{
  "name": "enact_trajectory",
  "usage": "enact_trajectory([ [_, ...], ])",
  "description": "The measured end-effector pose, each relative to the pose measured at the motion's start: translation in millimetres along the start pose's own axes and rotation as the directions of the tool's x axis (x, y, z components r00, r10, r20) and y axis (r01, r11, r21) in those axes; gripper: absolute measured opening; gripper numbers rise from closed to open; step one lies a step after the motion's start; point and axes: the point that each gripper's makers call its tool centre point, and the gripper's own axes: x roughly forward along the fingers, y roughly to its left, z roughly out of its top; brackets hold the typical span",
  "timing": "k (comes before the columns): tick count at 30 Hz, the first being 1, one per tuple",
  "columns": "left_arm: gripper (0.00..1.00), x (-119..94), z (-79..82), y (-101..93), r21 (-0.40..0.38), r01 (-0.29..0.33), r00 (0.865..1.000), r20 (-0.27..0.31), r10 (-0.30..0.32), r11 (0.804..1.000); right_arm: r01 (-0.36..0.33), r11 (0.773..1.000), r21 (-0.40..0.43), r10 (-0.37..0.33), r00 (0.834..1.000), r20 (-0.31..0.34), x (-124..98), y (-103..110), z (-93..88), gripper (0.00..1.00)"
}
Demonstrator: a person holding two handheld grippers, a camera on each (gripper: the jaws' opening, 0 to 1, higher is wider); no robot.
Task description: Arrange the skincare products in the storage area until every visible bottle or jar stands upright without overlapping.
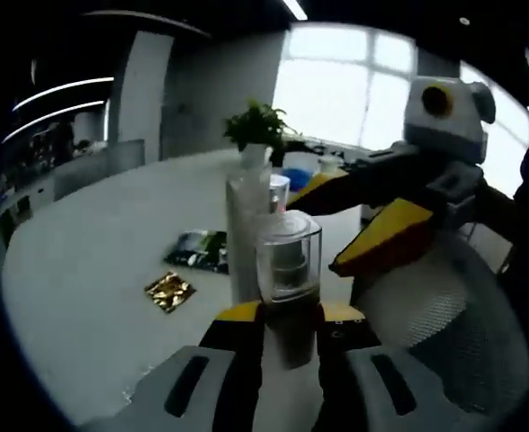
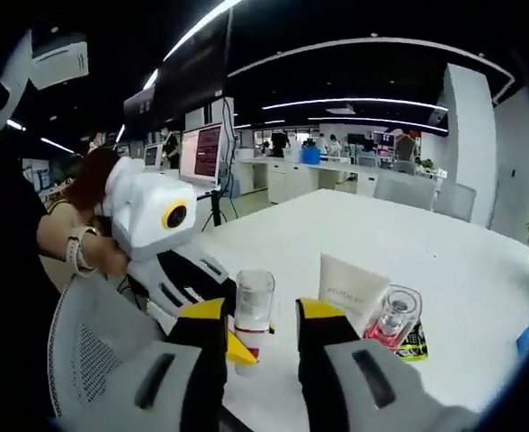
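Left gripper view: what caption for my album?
Left gripper grips a clear-capped bottle above the white table.

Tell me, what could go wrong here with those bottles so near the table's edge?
1. The left gripper seems to pinch the clear-capped bottle low down; it might tip or slip on release.
2. It stands right against the tall frosted bottle, which could get knocked over.
3. In the right gripper view, the white tube and pink bottle crowd together, so the right gripper could bump them.
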Motion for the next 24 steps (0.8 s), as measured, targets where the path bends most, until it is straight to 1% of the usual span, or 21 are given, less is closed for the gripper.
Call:
enact_trajectory([
  [1,0.19,0,-0.9,-1.3,0.019,0.012,1.0,-0.006,-0.012,1.0,-0.004,1.0,0.007,0.004,1.0,0.0,1,0,-0.3,0.29],
  [2,0.19,0,-1.0,-1.9,0.027,0.017,1.0,-0.007,-0.016,0.999,-0.03,1.0,-0.004,0.03,1.0,-0.005,3,3,-1.8,0.29],
  [4,0.19,1,-1.2,-4.5,0.036,0.041,0.999,-0.014,-0.041,0.998,-0.028,0.999,-0.02,0.028,1.0,0.001,5,2,-2.1,0.3],
  [5,0.19,1,0.0,-7.4,0.062,0.07,0.998,-0.012,-0.069,0.996,-0.045,0.999,-0.027,0.045,0.999,0.003,6,4,-2.4,0.3],
  [6,0.19,1,1.7,-9.3,0.08,0.086,0.996,-0.005,-0.086,0.993,-0.048,0.999,-0.025,0.049,0.999,0.007,6,4,-2.2,0.3],
  [7,0.19,0,0.6,-12.2,0.093,0.112,0.994,-0.013,-0.111,0.989,-0.066,0.998,-0.023,0.067,0.998,0.011,7,5,-1.9,0.3],
  [9,0.19,1,-1.4,-14.8,0.116,0.142,0.99,-0.02,-0.14,0.983,-0.1,0.994,-0.033,0.101,0.995,0.019,8,8,-1.6,0.28],
  [12,0.19,2,-6.3,-15.8,0.131,0.164,0.986,-0.033,-0.161,0.978,-0.126,0.991,-0.053,0.126,0.992,0.01,10,9,-4.0,0.26],
  [14,0.19,3,-8.8,-16.9,0.137,0.18,0.984,-0.035,-0.176,0.974,-0.164,0.984,-0.068,0.165,0.986,0.012,11,13,-6.2,0.26],
  [16,0.19,3,-10.5,-17.2,0.136,0.188,0.982,-0.035,-0.185,0.973,-0.187,0.98,-0.071,0.188,0.982,0.014,12,14,-8.7,0.25],
  [19,0.19,5,-14.2,-15.7,0.14,0.195,0.981,-0.042,-0.191,0.971,-0.206,0.976,-0.075,0.207,0.978,0.009,14,16,-11.9,0.23],
  [22,0.19,6,-17.2,-14.3,0.144,0.202,0.979,-0.049,-0.197,0.969,-0.22,0.973,-0.072,0.221,0.975,0.004,18,17,-14.3,0.22],
  [24,0.19,7,-18.9,-11.8,0.142,0.194,0.981,-0.054,-0.188,0.971,-0.221,0.973,-0.071,0.221,0.975,0.001,20,16,-16.1,0.22],
])
